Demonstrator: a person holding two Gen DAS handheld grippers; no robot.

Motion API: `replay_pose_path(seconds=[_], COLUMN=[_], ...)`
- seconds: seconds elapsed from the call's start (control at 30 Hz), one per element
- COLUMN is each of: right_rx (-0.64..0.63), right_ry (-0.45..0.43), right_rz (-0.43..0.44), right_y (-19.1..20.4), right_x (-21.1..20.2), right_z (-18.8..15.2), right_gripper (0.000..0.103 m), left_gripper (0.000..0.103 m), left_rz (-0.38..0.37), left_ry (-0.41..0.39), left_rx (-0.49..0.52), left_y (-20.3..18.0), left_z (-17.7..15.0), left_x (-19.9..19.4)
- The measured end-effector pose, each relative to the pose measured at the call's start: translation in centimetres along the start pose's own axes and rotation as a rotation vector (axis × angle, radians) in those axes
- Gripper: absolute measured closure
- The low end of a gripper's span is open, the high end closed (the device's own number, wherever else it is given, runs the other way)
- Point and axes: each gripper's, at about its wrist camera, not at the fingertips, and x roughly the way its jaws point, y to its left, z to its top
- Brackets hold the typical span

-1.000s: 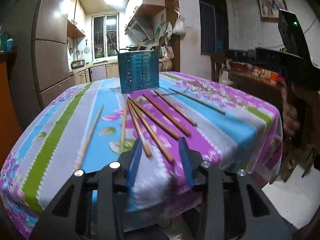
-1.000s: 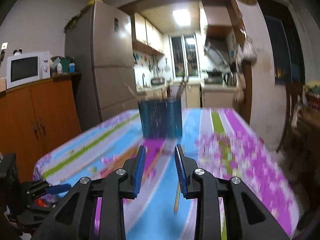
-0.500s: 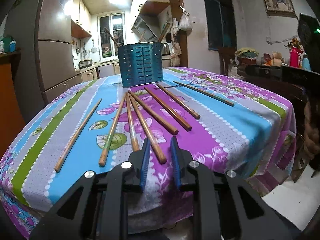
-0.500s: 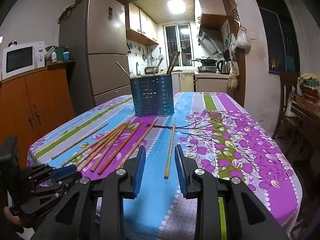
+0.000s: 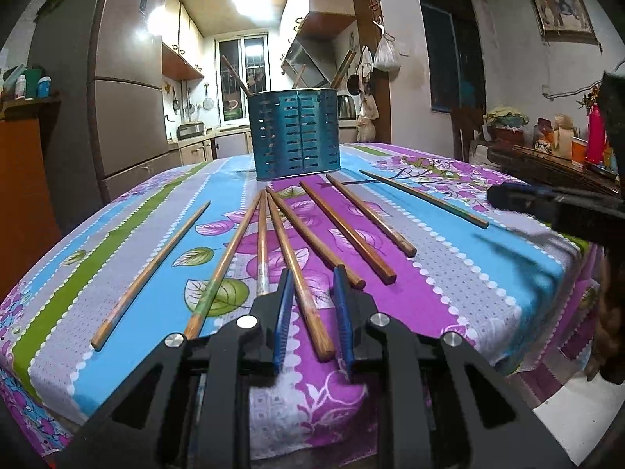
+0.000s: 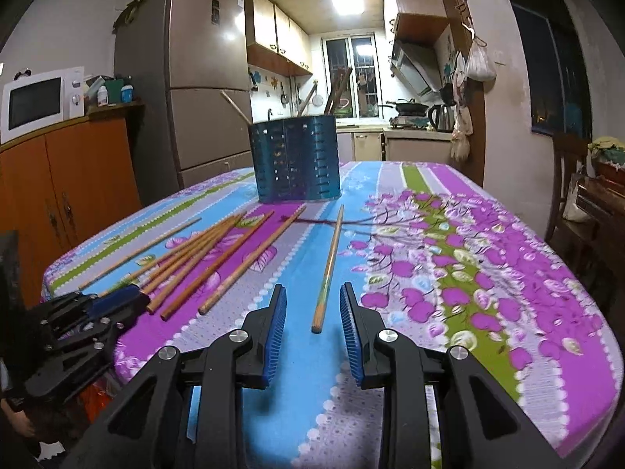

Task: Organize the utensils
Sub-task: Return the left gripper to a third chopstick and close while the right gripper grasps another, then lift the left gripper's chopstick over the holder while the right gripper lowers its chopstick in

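A blue perforated utensil holder (image 5: 297,135) (image 6: 297,160) stands mid-table with a few sticks leaning in it. Several wooden chopsticks (image 5: 347,230) (image 6: 203,250) lie fanned out in front of it on the flowered tablecloth (image 5: 449,273). My left gripper (image 5: 312,273) sits low at the near edge, open, with the near end of one chopstick (image 5: 292,258) lying between its blue pads, untouched. My right gripper (image 6: 312,288) is open around the near end of a lone chopstick (image 6: 331,258), pads apart from it. The left gripper (image 6: 117,297) also shows at the right view's left edge.
A tall fridge (image 6: 187,78) and an orange cabinet (image 6: 70,179) with a microwave (image 6: 39,101) stand left of the table. A dark wooden chair (image 6: 566,179) and a cluttered side table (image 5: 547,152) are at the right. The tablecloth hangs over the near edge.
Both grippers sank toward the table. The left jaws narrowed and slid forward around one chopstick's near end. The right gripper came down over the lone chopstick's end.
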Motion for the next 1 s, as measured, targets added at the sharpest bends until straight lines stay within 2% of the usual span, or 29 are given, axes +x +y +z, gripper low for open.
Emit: replay_pose_path(seconds=[0.3, 0.4, 0.47, 0.63, 0.7, 1.0], right_rx=[0.008, 0.006, 0.015, 0.036, 0.045, 0.012], right_ry=[0.024, 0.011, -0.003, -0.02, -0.023, -0.061], right_rz=[-0.025, -0.038, -0.048, -0.051, -0.053, -0.067], right_y=[-0.2, 0.0, -0.2, -0.4, -0.5, -0.4], right_x=[2.3, 2.4, 2.3, 2.0, 1.9, -0.2], right_z=[-1.0, -1.2, -1.4, -1.6, -1.6, -0.2], right_gripper=[0.08, 0.087, 0.095, 0.096, 0.096, 0.096], left_gripper=[0.083, 0.083, 0.084, 0.09, 0.097, 0.098], left_rz=[0.014, 0.013, 0.012, 0.015, 0.02, 0.024], left_ry=[-0.02, -0.022, -0.024, -0.016, -0.012, -0.017], left_rx=[-0.006, -0.013, -0.014, -0.006, -0.006, -0.011], left_y=[-0.2, -0.2, -0.1, -0.2, -0.1, 0.7], left_z=[-0.3, -0.2, -0.2, 0.0, 0.1, 0.8], left_x=[-0.3, -0.2, -0.2, -0.2, -0.1, -0.8])
